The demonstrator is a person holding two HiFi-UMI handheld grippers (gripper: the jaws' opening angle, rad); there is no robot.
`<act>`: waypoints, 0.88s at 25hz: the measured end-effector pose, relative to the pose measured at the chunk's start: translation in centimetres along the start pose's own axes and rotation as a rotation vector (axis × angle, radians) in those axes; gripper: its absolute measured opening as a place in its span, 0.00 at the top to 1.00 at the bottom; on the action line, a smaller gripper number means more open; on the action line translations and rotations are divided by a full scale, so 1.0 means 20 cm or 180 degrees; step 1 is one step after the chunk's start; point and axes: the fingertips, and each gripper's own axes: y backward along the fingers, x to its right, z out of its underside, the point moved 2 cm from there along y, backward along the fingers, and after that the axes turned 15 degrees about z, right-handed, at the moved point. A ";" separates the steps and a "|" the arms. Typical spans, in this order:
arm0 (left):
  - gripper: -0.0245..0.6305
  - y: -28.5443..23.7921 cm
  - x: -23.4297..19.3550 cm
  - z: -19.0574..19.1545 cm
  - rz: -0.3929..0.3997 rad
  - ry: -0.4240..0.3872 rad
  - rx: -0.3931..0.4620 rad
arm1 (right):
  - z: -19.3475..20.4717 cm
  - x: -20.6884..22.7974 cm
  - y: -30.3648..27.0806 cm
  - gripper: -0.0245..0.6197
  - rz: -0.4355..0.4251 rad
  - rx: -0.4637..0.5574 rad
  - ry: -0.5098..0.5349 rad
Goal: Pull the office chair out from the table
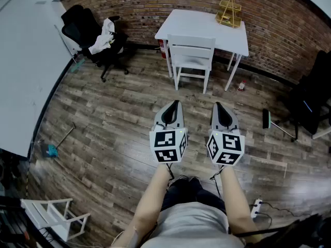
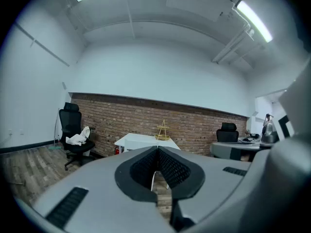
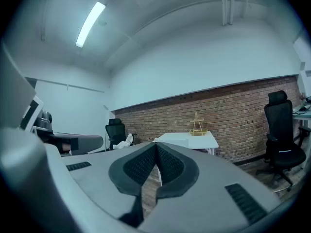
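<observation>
A gold wire stand, white cloth, perhaps a bottle

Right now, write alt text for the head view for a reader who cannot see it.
A person holds the left tool and right tool, both shut and empty, over a wood floor, facing a white chair at a white table by a brick wall. A black office chair stands at upper left.

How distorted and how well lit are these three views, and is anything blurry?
Head view: strong fisheye, the brick wall bows, corners go black, light even and sharp. Left gripper view: round dark vignette, ceiling light blown out. Right gripper view: same vignette, bluish cast, strip light glaring.
</observation>
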 end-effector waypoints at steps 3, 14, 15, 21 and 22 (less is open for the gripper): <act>0.94 -0.01 0.00 0.00 -0.0006 -0.0003 -0.0014 | -0.01 0.00 -0.01 0.94 -0.0014 0.0003 -0.0013; 0.94 -0.03 -0.01 0.01 -0.0007 0.0031 -0.0026 | -0.01 -0.02 -0.04 0.94 -0.0064 -0.0010 -0.0075; 0.94 -0.04 -0.02 0.01 -0.0012 0.0026 -0.0030 | -0.01 -0.02 -0.04 0.94 -0.0072 -0.0007 -0.0078; 0.94 -0.07 -0.03 0.03 -0.0070 0.0002 -0.0034 | 0.01 0.01 -0.07 0.94 -0.0133 -0.0005 -0.0055; 0.94 -0.09 -0.02 0.03 -0.0088 0.0015 -0.0035 | 0.01 0.03 -0.08 0.94 -0.0145 -0.0018 -0.0046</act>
